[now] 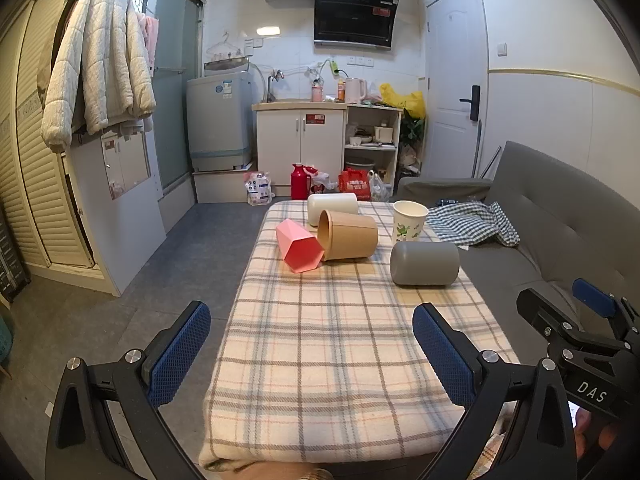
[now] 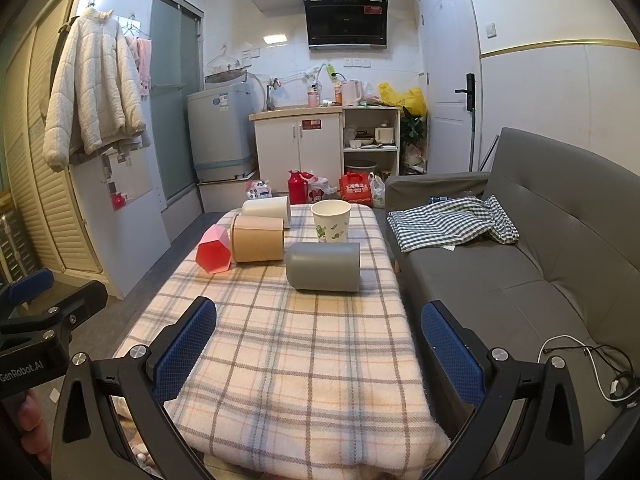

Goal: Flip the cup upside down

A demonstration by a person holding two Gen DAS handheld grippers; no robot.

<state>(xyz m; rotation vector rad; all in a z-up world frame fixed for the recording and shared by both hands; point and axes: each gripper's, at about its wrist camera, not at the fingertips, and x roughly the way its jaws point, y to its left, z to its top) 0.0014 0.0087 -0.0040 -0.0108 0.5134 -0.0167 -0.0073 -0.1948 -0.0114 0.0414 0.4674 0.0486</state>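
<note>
A white paper cup (image 1: 409, 221) with a green print stands upright, mouth up, at the far right of the plaid-covered table (image 1: 320, 352); it also shows in the right wrist view (image 2: 331, 221). A grey cup (image 1: 425, 263) (image 2: 323, 266), a tan cup (image 1: 348, 234) (image 2: 257, 238), a pink faceted cup (image 1: 298, 245) (image 2: 214, 250) and a white cup (image 1: 332, 208) (image 2: 267, 209) lie on their sides. My left gripper (image 1: 312, 354) is open and empty over the near table end. My right gripper (image 2: 318, 350) is open and empty, also short of the cups.
A grey sofa (image 2: 520, 280) runs along the table's right side with a checked cloth (image 2: 452, 224) on it and a white cable (image 2: 568, 356) near me. Bare floor (image 1: 192, 248) lies left of the table. Kitchen cabinet (image 1: 300, 140) and bags stand beyond.
</note>
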